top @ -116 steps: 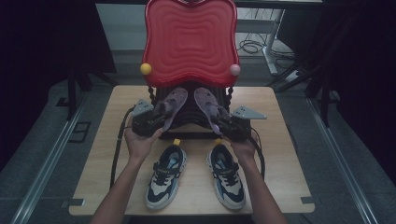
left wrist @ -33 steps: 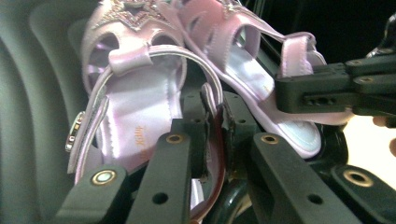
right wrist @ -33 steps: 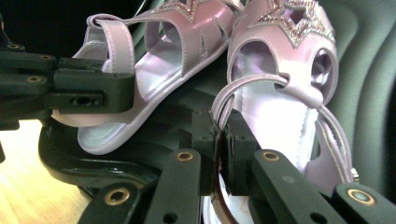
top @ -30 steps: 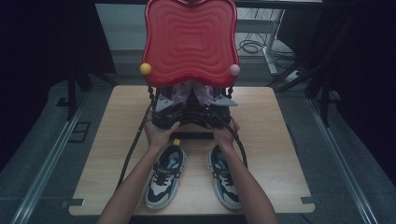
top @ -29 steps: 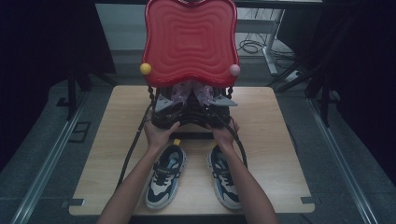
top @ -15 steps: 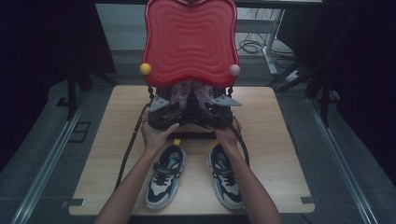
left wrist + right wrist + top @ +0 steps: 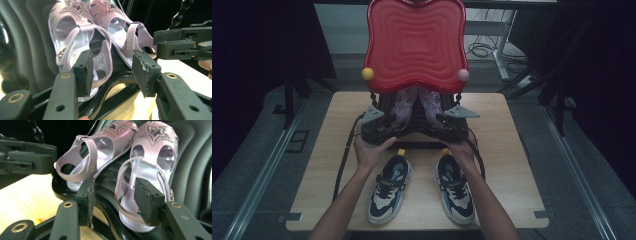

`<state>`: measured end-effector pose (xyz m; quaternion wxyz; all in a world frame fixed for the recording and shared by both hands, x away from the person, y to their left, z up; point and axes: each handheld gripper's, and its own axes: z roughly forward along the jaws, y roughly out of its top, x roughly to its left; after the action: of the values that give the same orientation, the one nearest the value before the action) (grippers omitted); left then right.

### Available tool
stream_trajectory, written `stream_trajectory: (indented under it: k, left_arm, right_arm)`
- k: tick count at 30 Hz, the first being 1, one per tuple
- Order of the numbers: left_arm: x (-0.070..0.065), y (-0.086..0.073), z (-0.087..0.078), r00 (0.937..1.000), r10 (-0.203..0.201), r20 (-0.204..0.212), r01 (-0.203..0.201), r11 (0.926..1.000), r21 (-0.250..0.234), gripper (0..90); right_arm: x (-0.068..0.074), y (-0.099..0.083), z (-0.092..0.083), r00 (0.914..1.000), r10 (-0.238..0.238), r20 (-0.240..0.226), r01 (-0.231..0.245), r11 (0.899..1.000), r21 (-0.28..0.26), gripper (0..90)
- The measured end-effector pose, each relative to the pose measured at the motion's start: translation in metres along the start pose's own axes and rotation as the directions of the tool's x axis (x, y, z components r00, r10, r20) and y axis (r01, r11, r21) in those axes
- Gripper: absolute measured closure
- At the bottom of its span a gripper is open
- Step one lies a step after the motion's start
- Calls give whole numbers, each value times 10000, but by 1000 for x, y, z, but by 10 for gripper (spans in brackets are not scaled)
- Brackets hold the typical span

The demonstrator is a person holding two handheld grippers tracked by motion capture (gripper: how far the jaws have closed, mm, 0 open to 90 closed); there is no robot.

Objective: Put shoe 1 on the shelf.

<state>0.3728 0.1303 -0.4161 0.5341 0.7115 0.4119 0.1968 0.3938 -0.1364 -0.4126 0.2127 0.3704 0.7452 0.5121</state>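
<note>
Both grippers, left [image 7: 111, 75] and right [image 7: 115, 200], have just spread, freeing pink sandals [image 7: 417, 102] on the rack [image 7: 412, 131]; best withdrawn straight back.

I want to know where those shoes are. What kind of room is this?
Probably a lab or workshop for recording, not a home: a small wooden table on a grey floor, loose cables behind, dark surroundings.

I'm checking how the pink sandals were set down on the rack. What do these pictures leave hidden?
- Sandals' toes: high view, covered by the red panel.
- Left sandal's heel: left gripper view, behind the left tool's jaw.
- Right sandal's heel strap: right gripper view, partly behind the right tool's jaw.
</note>
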Motion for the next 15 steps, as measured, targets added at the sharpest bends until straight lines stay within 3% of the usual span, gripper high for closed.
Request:
stream_trajectory:
  k: [8,15]
  left_arm:
    - [-4,-10,-19,9995,248,171,-251,9996,148,525]
    - [-3,-22,-37,9994,3,344,-10,9998,215,533]
  right_arm:
    - [-4,-13,-22,9993,82,-363,-86,9999,-113,518]
    - [-4,-23,-39,9978,-61,-659,59,10000,-32,523]
